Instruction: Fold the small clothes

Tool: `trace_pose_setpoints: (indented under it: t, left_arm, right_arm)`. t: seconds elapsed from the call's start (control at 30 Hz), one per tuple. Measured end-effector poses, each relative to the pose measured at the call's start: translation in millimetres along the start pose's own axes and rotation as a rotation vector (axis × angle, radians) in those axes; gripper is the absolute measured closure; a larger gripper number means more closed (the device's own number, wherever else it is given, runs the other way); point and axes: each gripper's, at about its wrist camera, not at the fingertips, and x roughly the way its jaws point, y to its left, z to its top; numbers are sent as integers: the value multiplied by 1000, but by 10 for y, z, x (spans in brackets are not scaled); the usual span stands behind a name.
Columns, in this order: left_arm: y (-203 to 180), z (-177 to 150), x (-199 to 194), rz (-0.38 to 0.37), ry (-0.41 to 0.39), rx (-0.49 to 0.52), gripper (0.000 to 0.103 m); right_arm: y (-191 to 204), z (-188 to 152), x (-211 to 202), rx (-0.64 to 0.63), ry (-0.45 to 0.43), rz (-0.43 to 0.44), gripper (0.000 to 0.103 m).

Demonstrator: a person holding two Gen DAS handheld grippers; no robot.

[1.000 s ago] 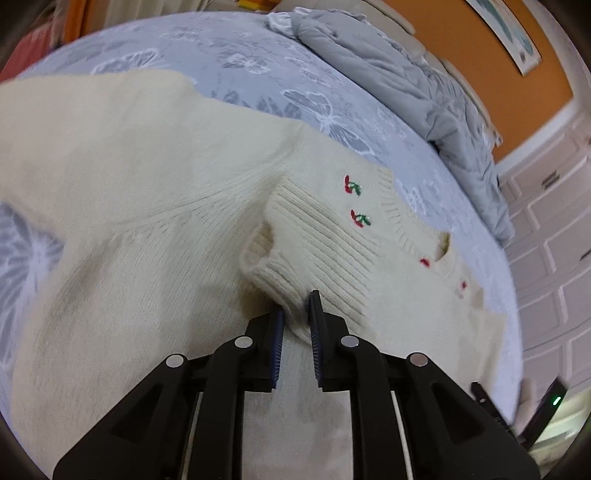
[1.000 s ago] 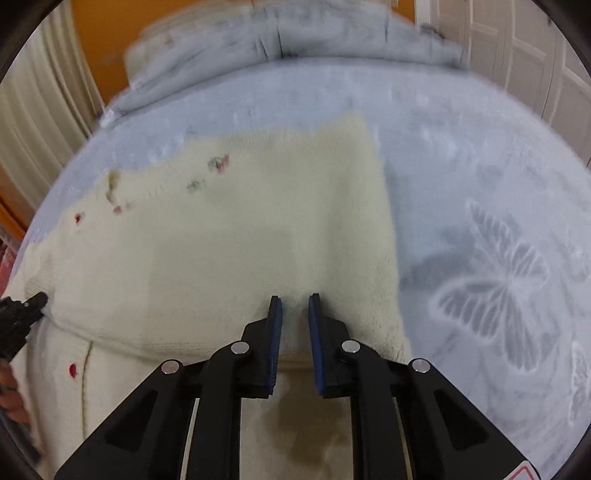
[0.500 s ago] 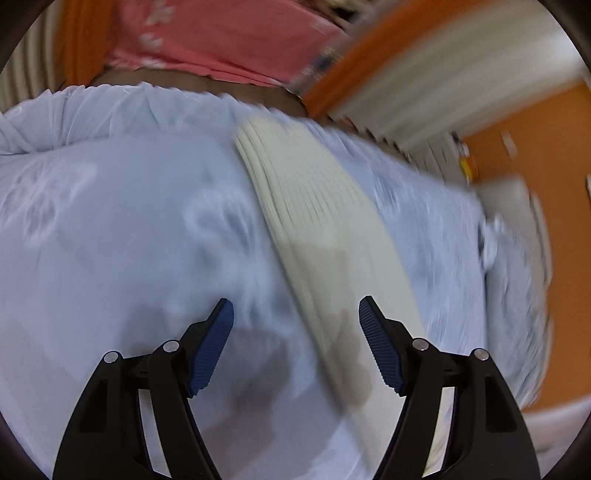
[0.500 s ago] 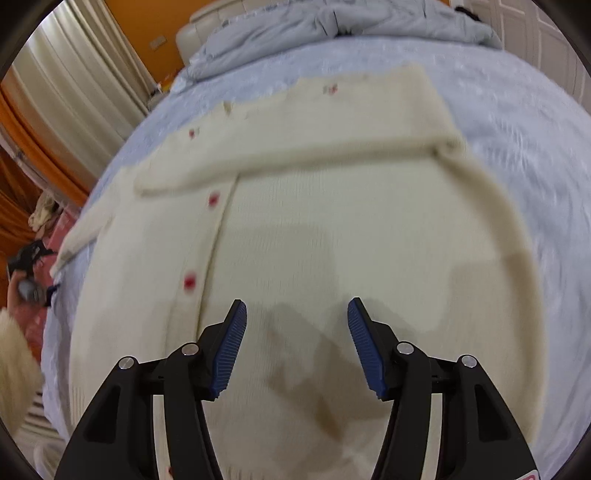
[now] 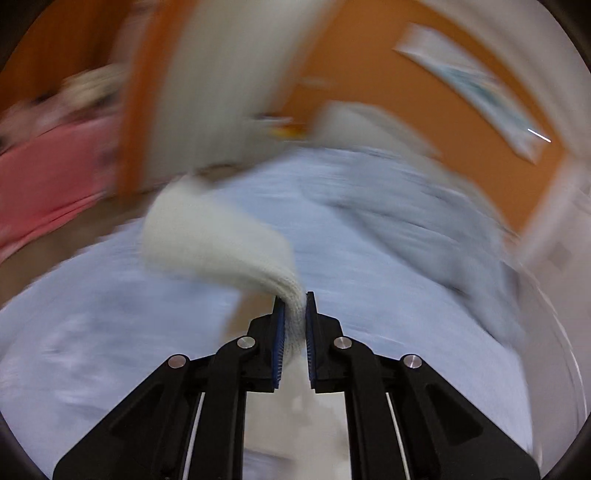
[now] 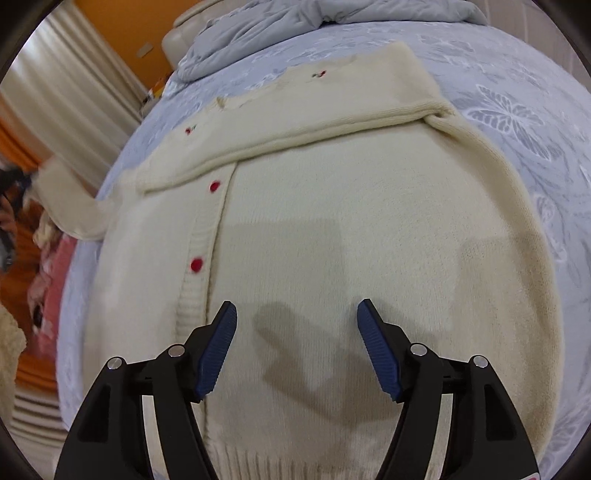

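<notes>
A small cream knit cardigan [image 6: 332,229] with red buttons lies flat on a pale blue bed. One sleeve [image 6: 314,122] is folded across its chest. My right gripper [image 6: 296,325] is open and empty, hovering above the cardigan's lower front. My left gripper [image 5: 293,314] is shut on the cuff of the other cream sleeve [image 5: 218,243], which is lifted above the bed; this view is heavily blurred. That sleeve also shows at the far left of the right wrist view [image 6: 70,206].
A grey duvet [image 6: 295,26] is bunched at the head of the bed [image 6: 535,122]. Orange walls and pale curtains [image 6: 74,110] stand on the left. Pink cloth [image 5: 44,181] lies beside the bed.
My left gripper went from shut on the first sleeve, to open, to shut on the other sleeve's cuff and lifting it. My right gripper opened and drew back toward the hem.
</notes>
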Motion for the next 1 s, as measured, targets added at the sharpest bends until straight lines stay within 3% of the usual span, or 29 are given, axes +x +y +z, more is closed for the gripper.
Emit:
trace_pose_setpoints:
  t: [0.07,0.17,0.27,0.37,0.47,0.63,0.73,0.77,0.8,0.83,0.87,0.9,1.0]
  left_arm:
    - [-720,-296,31,-160,74,63,94]
    - [-1401,-1033,276,-276,235,98,85]
    - [-1469,-1826,539,-270,404,24,63]
    - [-1034,-2201,542,-223,455,-176,54]
    - [-607,-2194,563,-146,462,-279,53]
    - [19,-1876,714,-9,372,-446,53]
    - [255,-1784,835,43,355,-524,63]
    - [324,-1758,905,62,356,-536,81]
    - [364,-1767,960,62,370,-547,94]
    - [404,-1766,970,54,377,-554,95]
    - [401,-1725,961,41,363,-554,96]
    - [350,-1663,899,18,331,-533,96]
    - [143,-1533,798,-32,262,-403,96]
  right_arm:
    - [-53,45,-54,26,-23,-5,37]
    - [-135,113,-155,48,-55,-8,37]
    - [-242,233,-259,38,-74,-33,37]
    - [-284,428,-356,14,-106,-21,30]
    - [-272,746,-265,18,-98,39,28]
    - [-148,1344,208,46,-73,52,28]
    - [-106,1529,598,85,-32,58,29]
    - [-84,1556,704,85,-19,58,49]
    - [-57,1577,790,78,-4,43,87]
    - [-1,1622,844,67,20,53,88]
    - [47,1681,780,69,-4,93,94]
    - [128,1785,550,46,-85,147,95]
    - [179,1946,-25,22,-260,204,95]
